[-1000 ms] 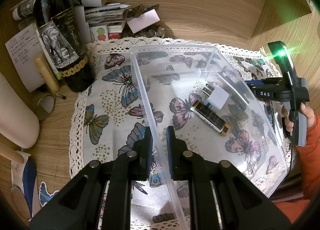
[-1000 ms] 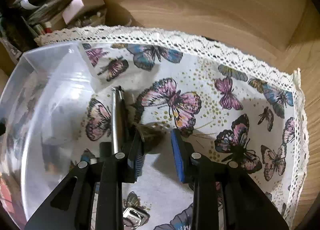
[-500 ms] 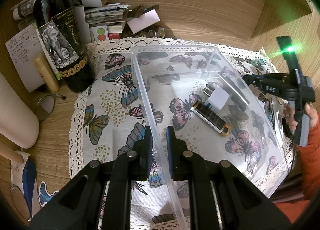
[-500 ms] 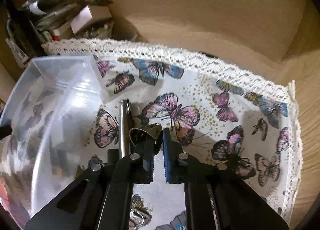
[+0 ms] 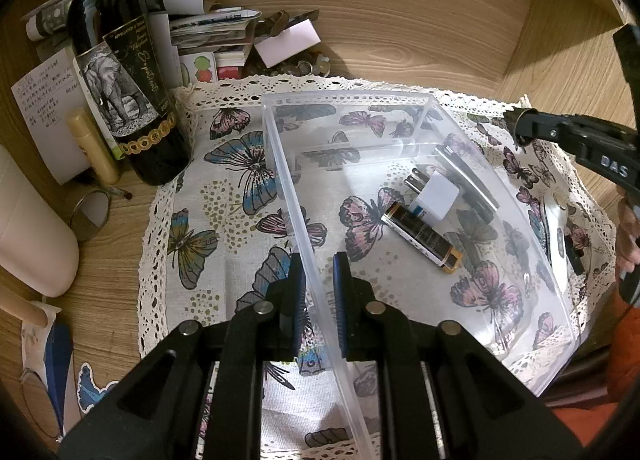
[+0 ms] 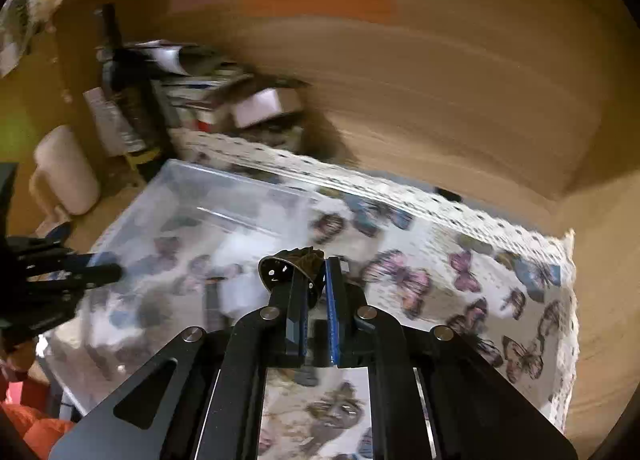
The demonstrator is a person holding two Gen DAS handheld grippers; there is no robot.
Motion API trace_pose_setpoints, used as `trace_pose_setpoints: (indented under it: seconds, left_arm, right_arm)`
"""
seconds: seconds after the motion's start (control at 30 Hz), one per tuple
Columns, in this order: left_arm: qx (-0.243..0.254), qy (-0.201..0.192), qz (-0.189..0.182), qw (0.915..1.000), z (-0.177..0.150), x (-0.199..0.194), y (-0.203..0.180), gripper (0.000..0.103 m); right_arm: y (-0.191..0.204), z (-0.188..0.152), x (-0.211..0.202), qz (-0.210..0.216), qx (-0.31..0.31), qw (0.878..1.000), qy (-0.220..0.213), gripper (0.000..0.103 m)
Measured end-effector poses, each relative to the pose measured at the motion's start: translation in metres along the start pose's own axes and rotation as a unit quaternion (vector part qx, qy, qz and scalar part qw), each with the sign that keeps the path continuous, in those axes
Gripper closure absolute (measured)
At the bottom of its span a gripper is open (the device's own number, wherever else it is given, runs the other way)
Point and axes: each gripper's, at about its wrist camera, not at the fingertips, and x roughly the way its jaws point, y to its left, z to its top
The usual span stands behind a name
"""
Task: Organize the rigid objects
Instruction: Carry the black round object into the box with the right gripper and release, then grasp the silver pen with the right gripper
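My left gripper [image 5: 319, 264] is shut on the near left wall of a clear plastic bin [image 5: 344, 94] that stands on a butterfly cloth [image 5: 200, 240]. Inside the bin lie a black and gold battery [image 5: 420, 236] and a white plug adapter [image 5: 434, 190]. My right gripper [image 6: 314, 272] is shut on a small dark bronze metal clip [image 6: 286, 268] and holds it in the air by the bin's [image 6: 240, 188] right side. The left wrist view shows the right gripper [image 5: 520, 128] above the bin's far right corner. The right wrist view is blurred by motion.
A dark wine bottle [image 5: 132, 100], a pale tube [image 5: 92, 148] and stacked papers [image 5: 212, 32] crowd the back left. A white container [image 5: 32, 228] lies at the left. A white flat item [image 5: 556, 236] rests on the cloth right of the bin. Wooden walls close the back.
My right gripper closed on the bronze clip lying on the cloth, then lifted it up and toward the bin. The left gripper kept its hold on the bin wall.
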Motion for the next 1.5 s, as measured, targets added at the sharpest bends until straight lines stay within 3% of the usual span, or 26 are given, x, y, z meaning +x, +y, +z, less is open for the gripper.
trace_pose_setpoints:
  seconds: [0.17,0.43,0.67,0.97,1.2,1.5]
  left_arm:
    - [0.0,0.0,0.0,1.0,0.0,0.0,0.0,0.09]
    - [0.001,0.0,0.0,1.0,0.0,0.001,0.0,0.09]
    - [0.001,-0.001,0.0,1.0,0.0,0.001,-0.001,0.09]
    - [0.002,0.0,0.001,1.0,0.0,0.001,-0.001,0.09]
    - [0.002,0.0,0.001,1.0,0.0,0.001,-0.001,0.09]
    - [0.003,0.0,0.001,1.0,0.0,0.001,-0.002,0.09]
  right_arm:
    - [0.031,0.001,0.009,0.029,-0.035,0.999,0.009,0.096]
    - [0.07,-0.011,0.041,0.083,-0.066,0.992,0.069,0.096]
    - [0.08,-0.017,0.043,0.088,-0.086,0.989,0.083,0.089]
    - [0.05,-0.009,0.015,0.06,-0.057,0.996,0.041,0.087]
    - [0.008,-0.003,0.003,0.009,-0.011,1.0,0.013,0.075]
    - [-0.039,-0.013,0.028,-0.028,0.044,0.997,0.048,0.07]
